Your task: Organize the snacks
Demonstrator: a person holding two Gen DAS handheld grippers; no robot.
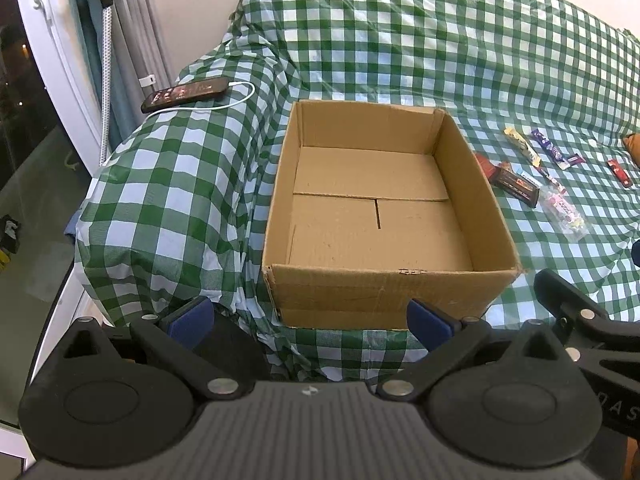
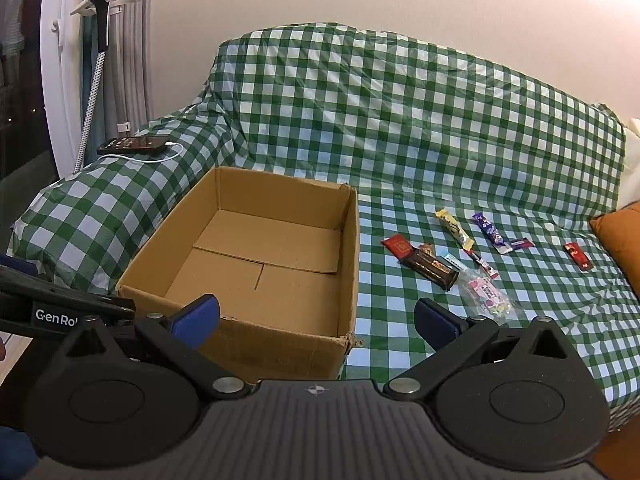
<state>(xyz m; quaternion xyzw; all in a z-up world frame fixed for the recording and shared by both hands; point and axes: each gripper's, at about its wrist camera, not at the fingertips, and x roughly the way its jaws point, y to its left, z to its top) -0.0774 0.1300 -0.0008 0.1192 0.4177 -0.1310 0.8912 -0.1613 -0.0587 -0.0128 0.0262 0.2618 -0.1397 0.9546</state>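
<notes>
Your sofa cover [image 2: 400, 128] fills both views, and the empty box [image 2: 256, 256] sits at centre-left of the right view. The snacks [image 2: 452, 256] lie loose at centre-right, just beside the box wall. They look light, and their wrappers look crinkly and slick, so pinch each bar across its middle; the clear bag [image 2: 486, 294] is soft, so grab its bunched end. Your left gripper [image 1: 310, 318] and right gripper [image 2: 316, 320] both have jaws spread wide, holding nothing.

1. A home living room: a sofa [image 2: 400, 128] draped in green-checked cloth fills the view from 12 to 3 o'clock.
2. A charging phone [image 2: 134, 144] lies on its armrest at 10 o'clock.
3. Curtains [image 2: 132, 60] hang at 11 o'clock.
</notes>
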